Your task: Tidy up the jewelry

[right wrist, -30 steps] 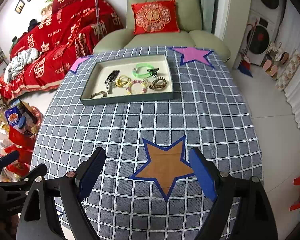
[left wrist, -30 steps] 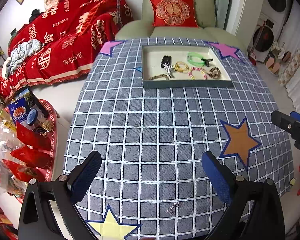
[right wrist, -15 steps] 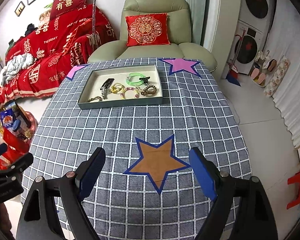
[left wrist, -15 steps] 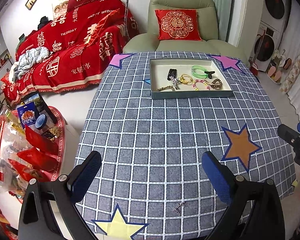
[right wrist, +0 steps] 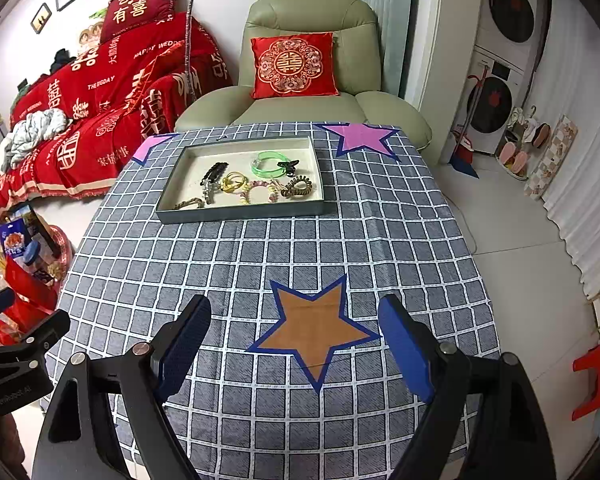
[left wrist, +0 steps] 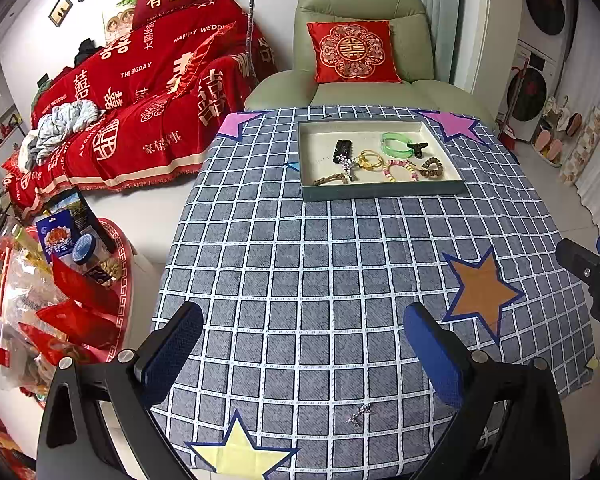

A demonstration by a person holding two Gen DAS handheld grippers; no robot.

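Observation:
A grey tray point(left wrist: 384, 194) point(right wrist: 244, 214) with a cream lining sits at the far end of the checked tablecloth. It holds several pieces: a green bangle point(left wrist: 396, 145) point(right wrist: 269, 163), gold rings point(left wrist: 370, 159), bead bracelets point(left wrist: 400, 170) and a black hair clip point(left wrist: 343, 148). A small silver piece of jewelry point(left wrist: 359, 414) lies loose on the cloth near the front edge, just below my left gripper point(left wrist: 302, 340), which is open and empty. My right gripper point(right wrist: 294, 334) hangs open and empty over the orange star point(right wrist: 314, 330).
A green armchair point(right wrist: 300, 92) with a red cushion stands behind the table. A red-covered sofa point(left wrist: 140, 100) lies to the left, and a low red table with snacks point(left wrist: 52, 280) stands beside the table's left edge. Washing machines point(right wrist: 500, 80) stand at the right.
Both grippers have pulled back and tilted upward, so the tray and room behind appear farther off and lower in view. Both stay open and empty.

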